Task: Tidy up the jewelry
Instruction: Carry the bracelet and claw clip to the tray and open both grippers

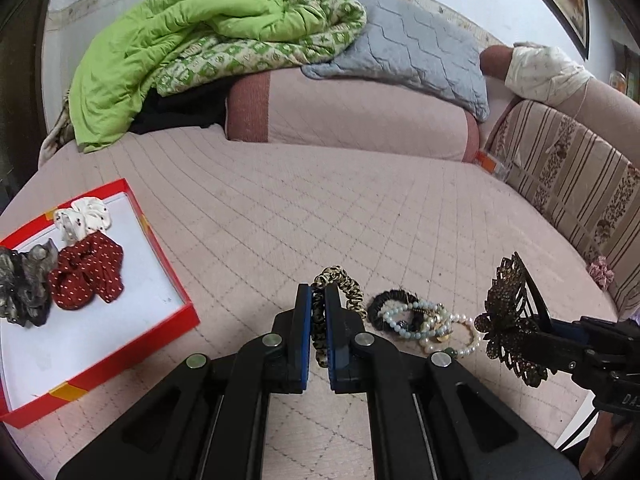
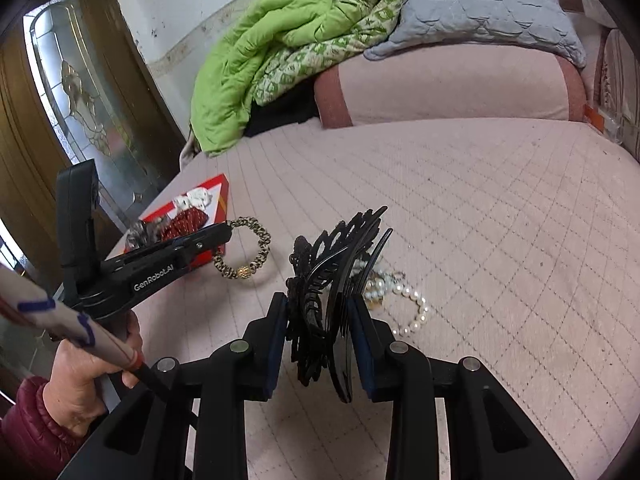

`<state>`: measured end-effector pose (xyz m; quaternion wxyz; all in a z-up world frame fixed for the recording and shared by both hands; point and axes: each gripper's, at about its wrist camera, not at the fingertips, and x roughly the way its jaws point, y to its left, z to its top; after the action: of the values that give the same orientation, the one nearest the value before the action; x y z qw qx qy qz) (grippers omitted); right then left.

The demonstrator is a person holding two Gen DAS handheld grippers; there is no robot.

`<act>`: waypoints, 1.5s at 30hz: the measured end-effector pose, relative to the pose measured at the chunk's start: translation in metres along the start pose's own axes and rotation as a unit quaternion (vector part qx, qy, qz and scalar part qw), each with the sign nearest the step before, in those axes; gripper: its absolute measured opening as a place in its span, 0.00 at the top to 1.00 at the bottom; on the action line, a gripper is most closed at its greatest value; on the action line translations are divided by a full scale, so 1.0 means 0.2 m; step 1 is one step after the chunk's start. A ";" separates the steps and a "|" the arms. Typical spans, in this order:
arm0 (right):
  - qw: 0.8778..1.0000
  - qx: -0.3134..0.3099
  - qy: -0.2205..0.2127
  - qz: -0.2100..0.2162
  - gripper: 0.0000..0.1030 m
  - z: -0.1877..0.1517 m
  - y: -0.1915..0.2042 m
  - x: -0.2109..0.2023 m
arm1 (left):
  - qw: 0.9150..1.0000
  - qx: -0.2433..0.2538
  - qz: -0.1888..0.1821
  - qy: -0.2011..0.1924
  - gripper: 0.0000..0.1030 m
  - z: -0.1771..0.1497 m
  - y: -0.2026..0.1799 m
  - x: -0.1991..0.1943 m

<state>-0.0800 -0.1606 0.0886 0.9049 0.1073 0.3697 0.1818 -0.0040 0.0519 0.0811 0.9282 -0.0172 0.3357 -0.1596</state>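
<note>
My left gripper [image 1: 318,300] is shut on a leopard-print hair tie [image 1: 340,280], lifted a little above the pink bedspread; from the right wrist view the hair tie [image 2: 244,254] hangs from the left gripper [image 2: 224,234]. My right gripper [image 2: 318,312] is shut on a dark butterfly hair clip [image 2: 324,276], also seen at the right in the left wrist view as the clip [image 1: 508,316]. A pile of pearl and bead bracelets [image 1: 424,322] lies on the bed between the two grippers. The red box [image 1: 168,264] at left holds three scrunchies.
A green quilt [image 1: 180,48], a grey cushion [image 1: 412,52] and a pink bolster [image 1: 352,112] lie at the far end of the bed. A striped backrest [image 1: 568,176] runs along the right. A small pink scrunchie [image 1: 600,274] rests by it. A person's hand [image 2: 80,372] grips the left tool.
</note>
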 end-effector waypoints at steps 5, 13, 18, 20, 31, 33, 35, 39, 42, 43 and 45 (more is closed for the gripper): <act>1.000 0.002 -0.002 0.013 0.67 0.03 0.05 0.04 | 1.000 -0.009 0.002 -0.015 0.94 0.03 0.07 -0.07; 0.999 -0.001 0.003 0.037 0.67 0.06 0.17 0.15 | 0.999 -0.026 0.015 -0.035 0.94 0.06 0.23 -0.19; 0.999 -0.001 0.009 0.053 0.67 0.07 0.25 0.23 | 0.997 -0.051 0.032 -0.050 0.94 0.08 0.41 -0.28; 0.998 -0.002 0.013 0.059 0.67 0.08 0.28 0.26 | 0.996 -0.064 0.039 -0.055 0.94 0.09 0.48 -0.31; 0.993 -0.023 0.027 0.110 0.67 0.14 0.56 0.43 | 0.983 -0.132 0.084 -0.094 0.94 0.10 0.90 -0.52; 0.992 -0.032 0.028 0.116 0.67 0.17 0.62 0.46 | 0.979 -0.147 0.097 -0.101 0.94 0.10 0.99 -0.56; 0.991 -0.040 0.030 0.124 0.67 0.20 0.69 0.51 | 0.975 -0.159 0.112 -0.108 0.94 0.10 1.09 -0.59; 0.989 -0.050 0.039 0.132 0.67 0.28 0.79 0.60 | 0.968 -0.176 0.142 -0.108 0.94 0.12 1.29 -0.62; 0.988 -0.060 0.041 0.135 0.67 0.32 0.86 0.66 | 0.961 -0.198 0.162 -0.102 0.94 0.12 1.46 -0.61; 0.988 -0.063 0.043 0.136 0.67 0.34 0.88 0.69 | 0.959 -0.205 0.165 -0.100 0.94 0.12 1.50 -0.60; 0.987 -0.070 0.047 0.138 0.67 0.37 0.93 0.73 | 0.957 -0.217 0.170 -0.093 0.94 0.11 1.57 -0.57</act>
<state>0.0237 0.0636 0.1094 0.8582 0.0847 0.3795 0.3351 0.0174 0.3833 0.1252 0.9427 -0.1758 0.2721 0.0797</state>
